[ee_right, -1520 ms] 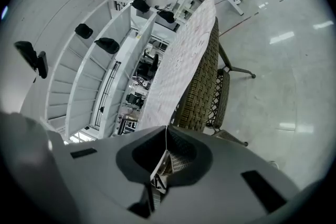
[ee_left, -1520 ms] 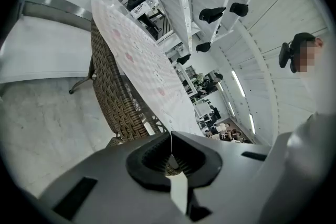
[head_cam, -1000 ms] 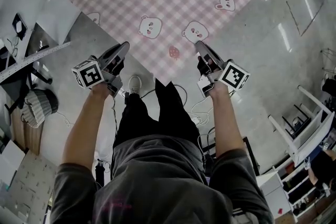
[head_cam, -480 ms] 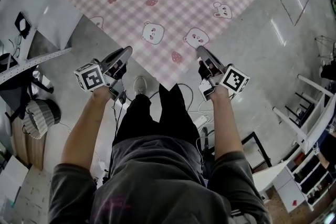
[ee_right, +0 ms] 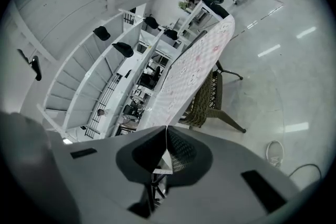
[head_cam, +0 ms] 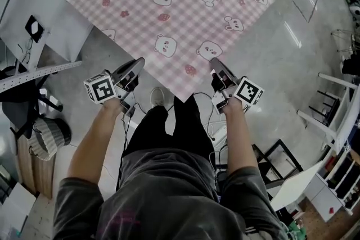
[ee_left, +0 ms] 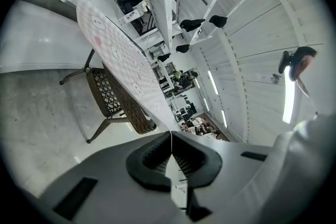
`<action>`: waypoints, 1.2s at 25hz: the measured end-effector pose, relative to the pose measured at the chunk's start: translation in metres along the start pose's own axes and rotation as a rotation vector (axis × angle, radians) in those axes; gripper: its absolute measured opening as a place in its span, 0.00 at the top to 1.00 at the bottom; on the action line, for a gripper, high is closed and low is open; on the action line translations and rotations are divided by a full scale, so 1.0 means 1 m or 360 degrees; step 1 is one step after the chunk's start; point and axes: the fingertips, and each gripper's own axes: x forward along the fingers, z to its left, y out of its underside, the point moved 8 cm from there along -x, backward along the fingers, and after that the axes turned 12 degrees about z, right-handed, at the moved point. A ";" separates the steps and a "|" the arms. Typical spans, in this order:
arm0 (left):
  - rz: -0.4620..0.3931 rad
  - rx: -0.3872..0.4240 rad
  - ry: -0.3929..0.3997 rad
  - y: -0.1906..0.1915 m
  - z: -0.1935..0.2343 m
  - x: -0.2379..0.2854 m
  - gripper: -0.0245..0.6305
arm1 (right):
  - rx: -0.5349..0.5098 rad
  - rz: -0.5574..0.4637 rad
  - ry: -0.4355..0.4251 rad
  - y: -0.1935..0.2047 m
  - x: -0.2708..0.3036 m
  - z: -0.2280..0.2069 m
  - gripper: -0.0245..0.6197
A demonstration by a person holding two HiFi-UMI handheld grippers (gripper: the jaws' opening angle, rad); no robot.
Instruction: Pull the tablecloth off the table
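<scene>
**Inspector:** Where the tablecloth (head_cam: 174, 14) is concerned, what position is recorded?

**Examiner:** It is seen spread wide and nearly flat. One corner is drawn out past the wicker-sided table (ee_left: 118, 105) toward the person. How much of it rests on the surface is hidden beneath it.

**Inspector:** How is it held?

**Examiner:** The two edges either side of that corner are pinched. The jaws of the left gripper (head_cam: 136, 63) are closed on the thin hem, which is seen running between them. The jaws of the right gripper (head_cam: 215, 62) are closed on it likewise.

**Inspector:** How is it expected to handle?

**Examiner:** It is judged thin, light and limp, with a smooth face that should slide readily. Holds at the hem, well apart as now, are judged sound. An uneven pull could skew it or snag it on the surface edge.

**Inspector:** Are containers noted?

**Examiner:** None is seen on the cloth in any view, so no contents are recorded.
</scene>
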 end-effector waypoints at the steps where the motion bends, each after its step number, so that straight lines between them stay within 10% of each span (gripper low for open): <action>1: 0.0003 -0.0003 -0.0001 -0.002 0.000 0.000 0.96 | 0.0004 -0.0004 0.0006 -0.001 0.000 0.001 0.95; 30: -0.0128 0.0073 0.0024 0.093 -0.100 -0.033 0.96 | -0.0039 0.0009 -0.0142 0.065 -0.107 0.036 0.95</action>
